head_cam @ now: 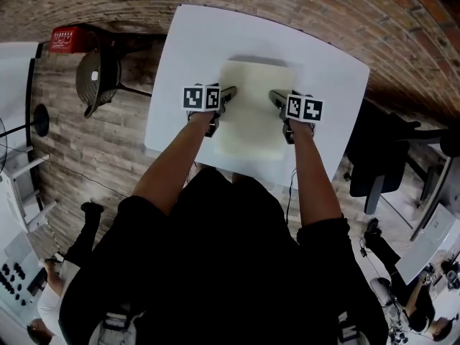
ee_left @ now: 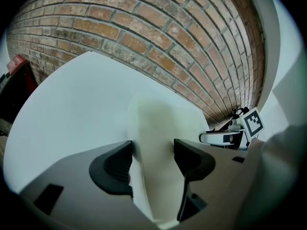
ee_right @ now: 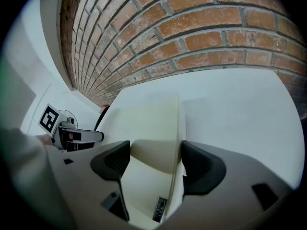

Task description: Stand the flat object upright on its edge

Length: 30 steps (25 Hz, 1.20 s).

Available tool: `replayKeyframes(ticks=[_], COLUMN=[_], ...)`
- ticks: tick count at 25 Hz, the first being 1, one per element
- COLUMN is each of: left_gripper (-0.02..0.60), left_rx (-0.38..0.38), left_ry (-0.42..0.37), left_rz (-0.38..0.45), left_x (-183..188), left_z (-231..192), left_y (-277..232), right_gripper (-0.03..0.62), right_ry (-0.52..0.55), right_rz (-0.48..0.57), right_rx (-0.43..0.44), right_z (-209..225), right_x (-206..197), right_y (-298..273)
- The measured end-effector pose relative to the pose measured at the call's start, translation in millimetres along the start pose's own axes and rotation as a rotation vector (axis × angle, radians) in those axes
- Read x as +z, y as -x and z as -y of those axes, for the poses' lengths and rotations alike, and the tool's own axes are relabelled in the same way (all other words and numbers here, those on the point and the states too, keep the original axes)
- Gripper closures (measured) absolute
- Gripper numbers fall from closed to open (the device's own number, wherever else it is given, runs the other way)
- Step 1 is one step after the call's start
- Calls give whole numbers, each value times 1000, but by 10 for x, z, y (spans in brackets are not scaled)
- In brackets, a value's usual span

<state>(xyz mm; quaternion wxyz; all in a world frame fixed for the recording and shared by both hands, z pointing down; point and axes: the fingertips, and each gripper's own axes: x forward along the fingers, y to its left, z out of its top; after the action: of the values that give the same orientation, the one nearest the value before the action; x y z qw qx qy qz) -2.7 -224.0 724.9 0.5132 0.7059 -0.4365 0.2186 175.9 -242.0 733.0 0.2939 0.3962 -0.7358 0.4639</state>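
Note:
A cream flat object lies on the white table, with a shadow along its far edge. My left gripper straddles its left edge and my right gripper its right edge. In the left gripper view the object runs between the jaws of the left gripper, which stand wider than its thickness. In the right gripper view the object's thin edge sits close to the right-hand pad of the right gripper, whose jaws stand wide. A small dark label shows on the object near that gripper.
The table stands on a brick-patterned floor. A black mesh chair and a red item are at the left, another dark chair at the right. A person stands at the lower left.

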Motion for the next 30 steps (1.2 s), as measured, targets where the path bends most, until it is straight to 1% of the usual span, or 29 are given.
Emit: replayKeyframes(ticks=[6,10,15,25,30], left_gripper=[301,301,301,301,301], left_rx=[-27,-37,-30,-28,-33], left_ry=[-19,-67,-131,-193,-249], left_rz=[22,41,66,80,103], left_x=[67,149,260,229,272], left_z=[95,207,301,396,483], left_y=[167,300,456,701,862], right_gripper=[252,253,253,253,253], right_ry=[25,24,25,64,74], right_rz=[45,80,125,173,215], right_rx=[-10,-11,-28,-82,-101], right_z=[-124,-187,-284,-483,-596], right_x=[72,124,187,181,191], right_y=[171,310,456,706,866])
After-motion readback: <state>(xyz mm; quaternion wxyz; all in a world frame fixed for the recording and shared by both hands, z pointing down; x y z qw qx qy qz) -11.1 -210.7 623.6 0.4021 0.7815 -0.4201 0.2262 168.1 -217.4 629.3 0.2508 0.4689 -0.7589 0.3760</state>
